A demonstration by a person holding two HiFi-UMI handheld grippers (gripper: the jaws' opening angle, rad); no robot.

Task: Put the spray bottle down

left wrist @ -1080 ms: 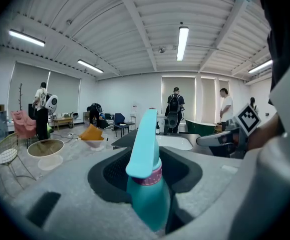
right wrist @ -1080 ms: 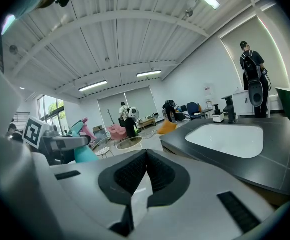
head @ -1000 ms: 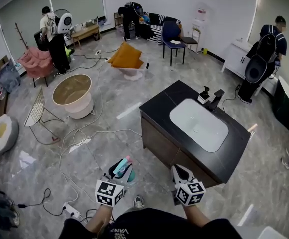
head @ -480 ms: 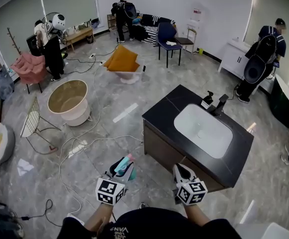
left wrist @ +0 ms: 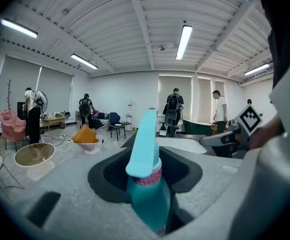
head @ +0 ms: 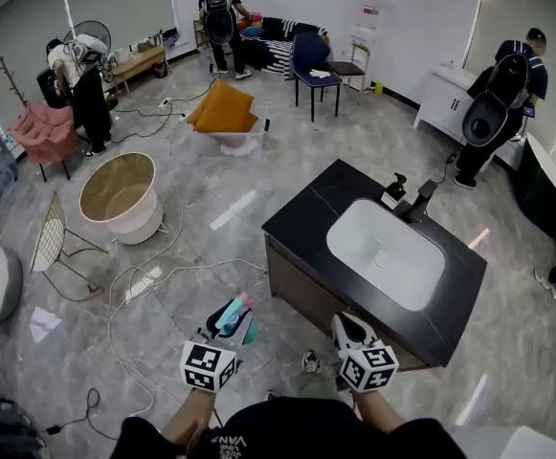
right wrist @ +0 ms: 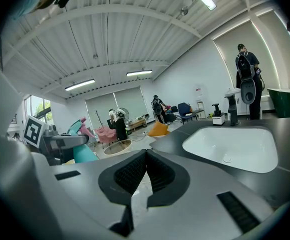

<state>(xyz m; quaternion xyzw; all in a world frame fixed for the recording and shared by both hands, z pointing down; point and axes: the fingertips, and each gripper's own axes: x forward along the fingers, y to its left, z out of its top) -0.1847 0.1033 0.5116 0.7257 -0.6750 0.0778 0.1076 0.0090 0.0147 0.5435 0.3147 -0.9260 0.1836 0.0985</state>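
A teal spray bottle point(left wrist: 147, 194) with a light blue trigger head and a pink collar stands upright between the jaws of my left gripper point(left wrist: 147, 181), which is shut on its body. In the head view the spray bottle point(head: 232, 318) sticks up in front of my left gripper point(head: 225, 338), over the floor to the left of the black vanity counter point(head: 306, 208). My right gripper point(head: 349, 331) hangs at the counter's near edge. Its jaws meet at the tips with nothing between them, as my right gripper point(right wrist: 145, 171) shows in its own view. The spray bottle point(right wrist: 80, 151) appears at the left there.
A white sink basin point(head: 385, 251) is set in the counter, with a black tap point(head: 419, 199) and a soap dispenser point(head: 392, 189) behind it. Cables point(head: 144, 280) and a power strip lie on the floor to the left. A round tub point(head: 120, 194), chairs and several people are farther off.
Both grippers have come forward together towards the counter, which now lies closer and more to the left in the head view. The bottle stays in the left gripper.
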